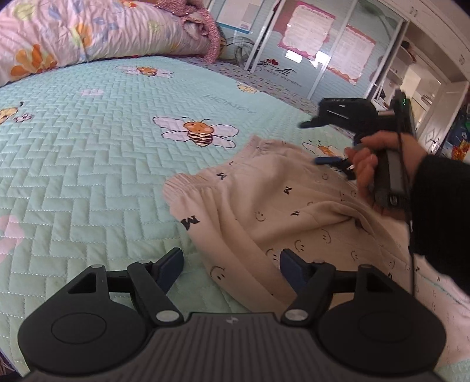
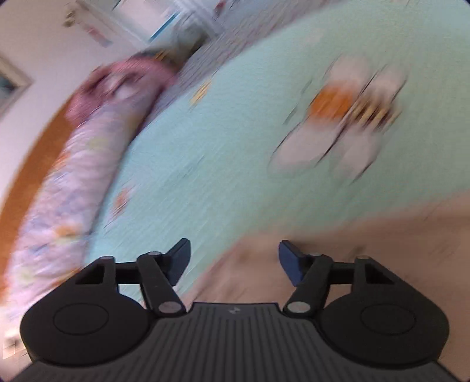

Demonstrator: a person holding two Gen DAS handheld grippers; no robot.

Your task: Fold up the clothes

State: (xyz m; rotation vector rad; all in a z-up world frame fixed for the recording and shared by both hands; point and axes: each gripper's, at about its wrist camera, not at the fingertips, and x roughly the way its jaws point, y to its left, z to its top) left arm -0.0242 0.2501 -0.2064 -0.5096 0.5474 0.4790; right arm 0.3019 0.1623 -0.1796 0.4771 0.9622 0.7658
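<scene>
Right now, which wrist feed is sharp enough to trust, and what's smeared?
Left wrist view: sharp; the smiley-print pants and bee quilt read clearly, with only fisheye bending at the edges. Right wrist view: heavy motion blur streaks the bedding and the beige cloth; only the right gripper itself stays crisp.

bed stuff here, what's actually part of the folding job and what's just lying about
For the job:
beige trousers
left gripper, open
right gripper, open

Just lying about:
floral duvet
pink knitted blanket
bee-print bedspread
</scene>
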